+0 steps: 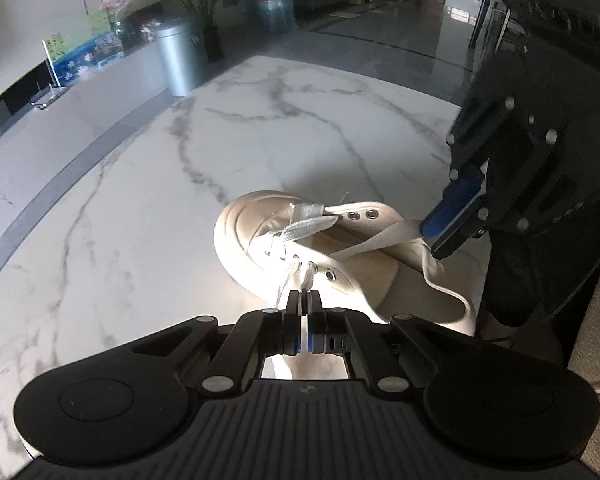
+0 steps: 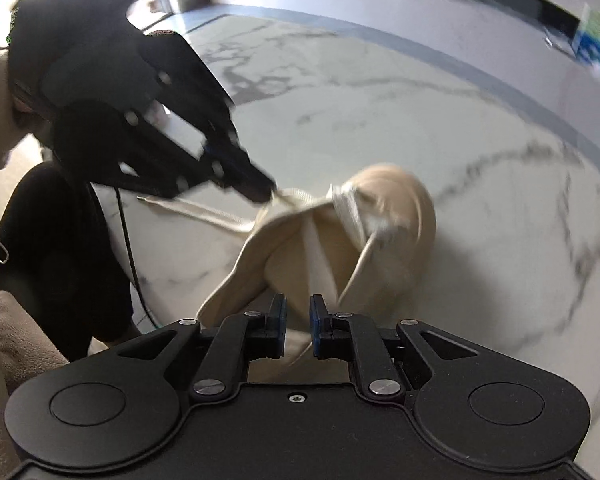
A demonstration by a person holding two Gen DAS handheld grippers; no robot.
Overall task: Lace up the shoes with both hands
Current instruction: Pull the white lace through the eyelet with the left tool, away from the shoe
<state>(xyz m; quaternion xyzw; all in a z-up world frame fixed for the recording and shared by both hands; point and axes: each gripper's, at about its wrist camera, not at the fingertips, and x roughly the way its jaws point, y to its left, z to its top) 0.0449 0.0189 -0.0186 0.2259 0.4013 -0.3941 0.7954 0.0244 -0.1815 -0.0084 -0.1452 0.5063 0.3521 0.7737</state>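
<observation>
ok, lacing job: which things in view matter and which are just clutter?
In play:
- cream shoe
- lace, pinched in the shut left tongs
- right tongs, jaws apart, lace strip running between them

Clutter:
- metal bin
- water jug
- potted plant
- picture stand

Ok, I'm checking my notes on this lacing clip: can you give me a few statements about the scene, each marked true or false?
1. The shoe lies on a marble-patterned table. True.
2. The shoe is black. False: it is cream.
3. The left gripper is shut on a lace. True.
4. Every one of the eyelets is laced. False: several near the opening are empty.
5. The right gripper has its jaws pressed together. False: a gap shows between them.
</observation>
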